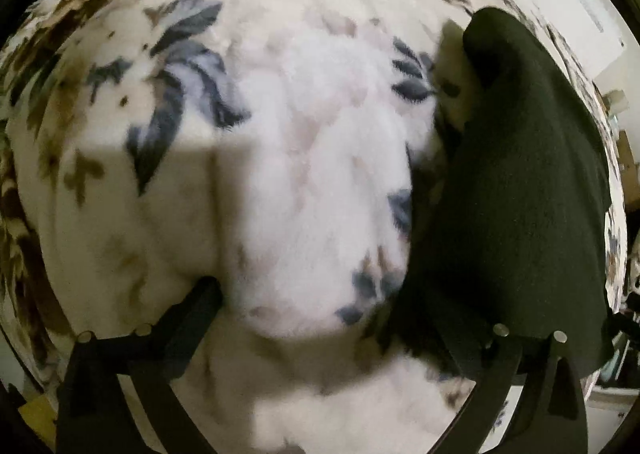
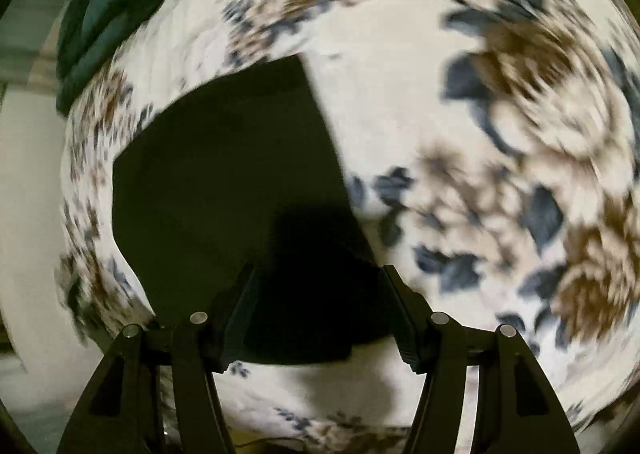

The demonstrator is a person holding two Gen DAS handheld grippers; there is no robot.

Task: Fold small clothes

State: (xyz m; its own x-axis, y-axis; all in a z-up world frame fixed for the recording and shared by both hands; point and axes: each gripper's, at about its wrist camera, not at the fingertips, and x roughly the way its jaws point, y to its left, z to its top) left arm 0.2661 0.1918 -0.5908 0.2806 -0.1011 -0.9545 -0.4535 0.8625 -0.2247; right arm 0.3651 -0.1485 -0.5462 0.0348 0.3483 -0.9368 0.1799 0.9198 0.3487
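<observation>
Two tongs hang over a floral blanket [image 1: 304, 158], both pointing steeply down. A dark cloth [image 2: 224, 182] lies on it, folded flat, right under the right tongs [image 2: 316, 314] and beside the right finger of the left tongs [image 1: 352, 326]. Both stand open and hold nothing. More green fabric [image 2: 100, 14] lies well beyond. Risk, as I judge it: the plush pile may snag in a pinch, or a careless nudge may undo the fold.

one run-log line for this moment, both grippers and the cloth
step: fold small clothes | left gripper: open, empty | right gripper: open above dark cloth | cloth: flat on floral blanket
</observation>
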